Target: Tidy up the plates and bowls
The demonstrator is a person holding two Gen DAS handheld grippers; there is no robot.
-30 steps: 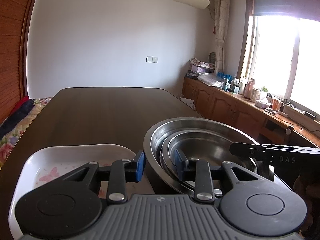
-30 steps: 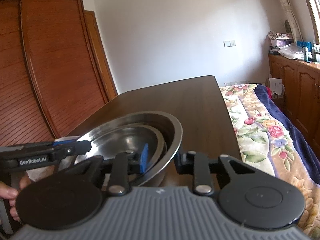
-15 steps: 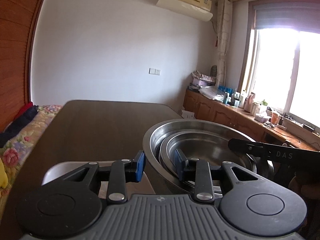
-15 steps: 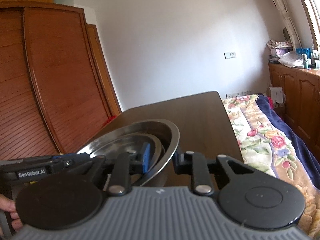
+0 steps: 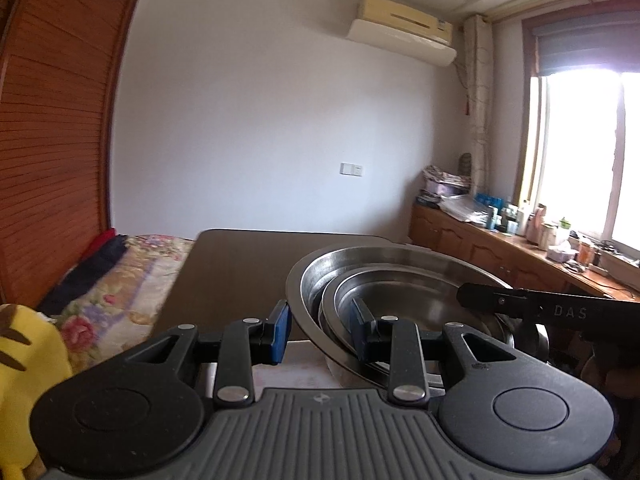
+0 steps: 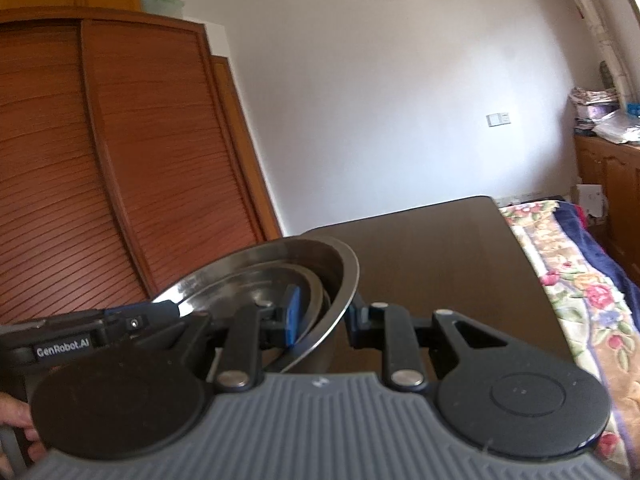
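Wardrobe doors of slatted reddish wood point(image 6: 100, 160) fill the room's side beyond the right gripper's fingers, and a bed with a flowered quilt point(image 5: 132, 276) lies past the left gripper's fingers, on their outer side. Ahead of both runs the dark brown wooden table point(image 6: 440, 256).

A large round stainless-steel bowl point(image 5: 384, 260) (with smaller steel bowls point(image 5: 400, 292) nested inside it) hangs between the two tools, tilted and off the table. The left gripper point(image 5: 318, 330) grasps its near wall, one blue-padded finger outside, the other inside on the nested rims. The right gripper point(image 6: 320, 316) clamps the opposite wall the same way, its blue pad point(image 6: 292, 312) inside. A white tray point(image 5: 296, 364) shows just below the left fingers, and a yellow plush toy point(image 5: 24, 364) sits beside them.
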